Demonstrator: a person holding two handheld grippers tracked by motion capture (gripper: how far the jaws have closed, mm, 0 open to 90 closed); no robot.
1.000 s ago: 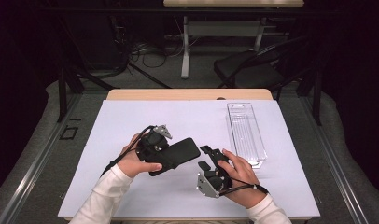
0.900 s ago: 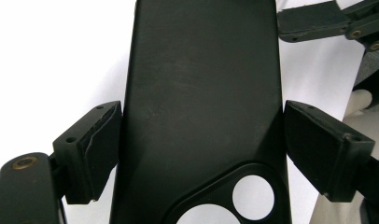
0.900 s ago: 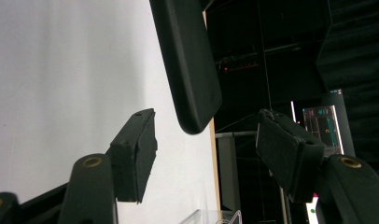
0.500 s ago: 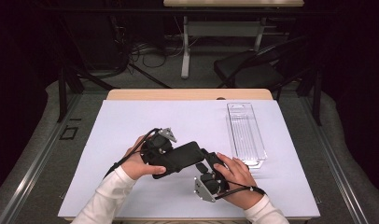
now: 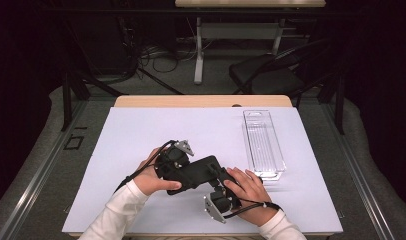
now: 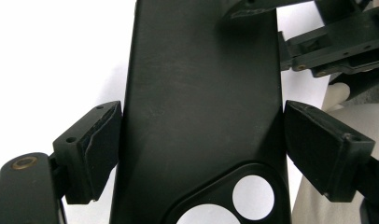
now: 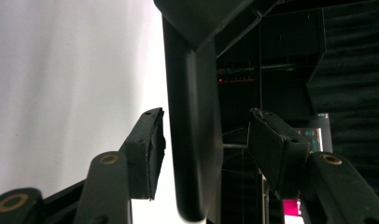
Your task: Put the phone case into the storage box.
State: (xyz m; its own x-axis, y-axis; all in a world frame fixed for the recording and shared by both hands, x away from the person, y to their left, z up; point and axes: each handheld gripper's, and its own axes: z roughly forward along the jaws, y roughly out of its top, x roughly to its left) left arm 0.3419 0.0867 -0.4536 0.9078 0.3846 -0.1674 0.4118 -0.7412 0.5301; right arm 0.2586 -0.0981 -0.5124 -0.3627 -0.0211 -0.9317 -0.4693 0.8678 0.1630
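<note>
Black phone case (image 5: 193, 173), held above the desk (image 5: 141, 135) near its 6 o'clock edge. Left tongs (image 6: 197, 140) clamp its two long sides. Right tongs (image 7: 204, 149) straddle its end edge, jaws just closing, a gap remaining at one pad. Clear tray (image 5: 263, 145) lies at 2 o'clock.

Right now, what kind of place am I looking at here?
Probably a lab or workshop set up for recording handling work: a table under a white cover, dark curtained surroundings with loose cables on the floor, and handheld grippers, left gripper and right gripper, working a black phone case.
</note>
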